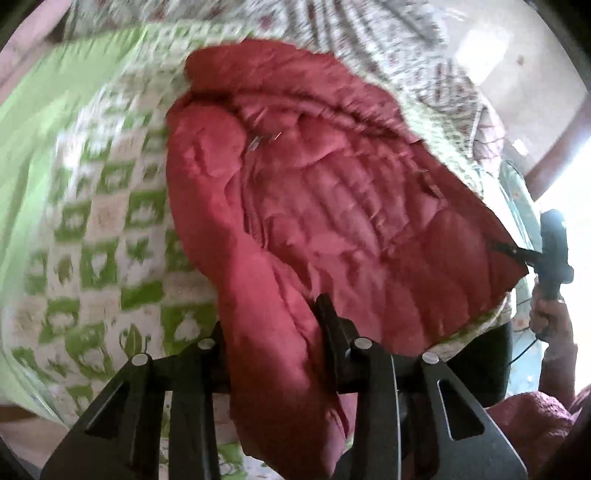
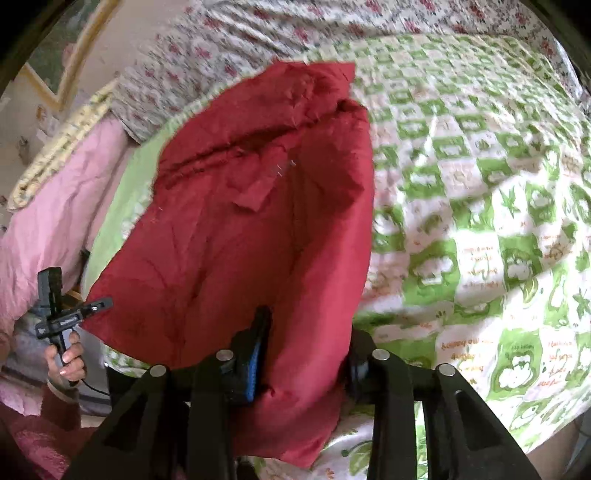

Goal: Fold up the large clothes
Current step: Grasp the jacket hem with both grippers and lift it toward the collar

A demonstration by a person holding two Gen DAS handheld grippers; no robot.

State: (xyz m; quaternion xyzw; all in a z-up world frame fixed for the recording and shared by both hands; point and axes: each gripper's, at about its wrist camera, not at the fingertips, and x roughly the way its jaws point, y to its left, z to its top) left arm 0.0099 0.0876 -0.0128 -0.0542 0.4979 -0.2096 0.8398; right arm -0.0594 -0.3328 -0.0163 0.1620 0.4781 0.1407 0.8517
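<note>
A red quilted jacket (image 1: 332,206) lies on a bed, its near edge lifted. In the left wrist view my left gripper (image 1: 273,328) is shut on a thick fold of the jacket's near edge, and the red cloth bulges between the black fingers (image 1: 327,314). At the far right the right gripper (image 1: 532,256) pinches the jacket's corner. In the right wrist view my right gripper (image 2: 306,347) is shut on the jacket (image 2: 240,221), with a blue pad (image 2: 255,365) pressed against the cloth. The left gripper (image 2: 105,303), held in a hand, bites the jacket's left corner.
A green-and-white checked quilt (image 2: 480,221) covers the bed under the jacket, with a floral sheet (image 2: 258,33) beyond it. A pink blanket (image 2: 48,221) is piled at the left. A person's hand (image 1: 550,321) holds the right gripper's handle. A bright window (image 1: 576,258) is at the right.
</note>
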